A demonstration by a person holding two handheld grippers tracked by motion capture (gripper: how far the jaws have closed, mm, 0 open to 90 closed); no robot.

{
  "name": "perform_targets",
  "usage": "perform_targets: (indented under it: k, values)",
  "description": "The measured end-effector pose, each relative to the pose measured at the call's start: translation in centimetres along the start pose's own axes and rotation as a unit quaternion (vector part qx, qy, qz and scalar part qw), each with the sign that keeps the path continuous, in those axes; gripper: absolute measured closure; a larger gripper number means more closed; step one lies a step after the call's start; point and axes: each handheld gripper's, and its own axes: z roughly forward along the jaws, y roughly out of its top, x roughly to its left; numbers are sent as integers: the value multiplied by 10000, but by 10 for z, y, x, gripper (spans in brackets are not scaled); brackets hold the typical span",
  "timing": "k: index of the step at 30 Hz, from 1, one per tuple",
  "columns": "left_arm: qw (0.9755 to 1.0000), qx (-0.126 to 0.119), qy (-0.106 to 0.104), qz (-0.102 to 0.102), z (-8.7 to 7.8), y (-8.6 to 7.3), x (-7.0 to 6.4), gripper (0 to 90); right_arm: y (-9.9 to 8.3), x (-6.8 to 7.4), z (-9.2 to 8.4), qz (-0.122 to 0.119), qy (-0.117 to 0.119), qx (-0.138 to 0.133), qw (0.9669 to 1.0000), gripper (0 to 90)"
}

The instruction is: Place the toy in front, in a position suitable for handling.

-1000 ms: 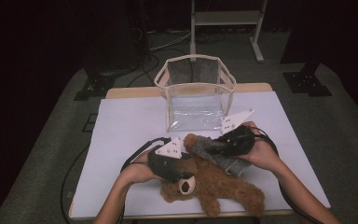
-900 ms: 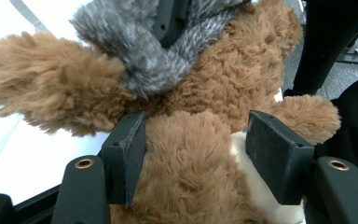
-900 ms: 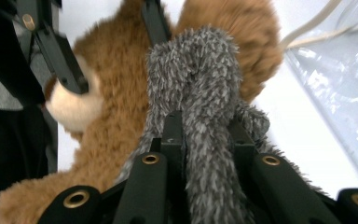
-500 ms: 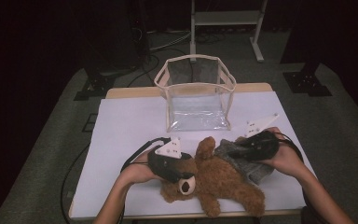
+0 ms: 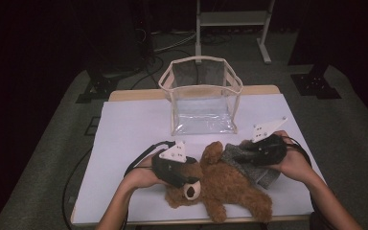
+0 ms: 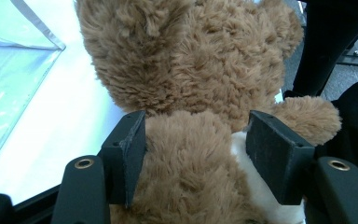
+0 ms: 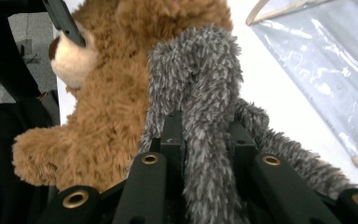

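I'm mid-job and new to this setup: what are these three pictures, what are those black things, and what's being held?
There is no robot arm: a person holds a pair of hand-held tongs in each hand. The high view looks down on the white table from the person's side. The other two pictures come from cameras riding on each pair of tongs, looking along its black jaws.

On the table lie a brown teddy bear, a grey fuzzy cloth and, farther back, a clear open-topped bag.

The left tongs have the bear's head between their pads, which touch the fur on both sides. The right tongs are shut on a fold of the grey cloth, which lies against the bear.
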Motion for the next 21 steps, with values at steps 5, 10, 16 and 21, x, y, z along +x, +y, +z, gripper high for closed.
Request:
perform_targets:
  k: [5,10,16,21]
  values:
    - [10000,5,9,1,1,0,1,383,-20,-7,-5,346,-6,-7,9994,731]
    - [10000,15,10,4,0,0,1,385,-24,-8,-10,346,-113,129,9993,730]
    - [10000,3,-38,6,1,0,2,386,-22,-8,-10,347,-134,116,9992,730]
    - [10000,8,-58,23,2,0,2,390,-2,5,-5,62,115,-88,9999,730]
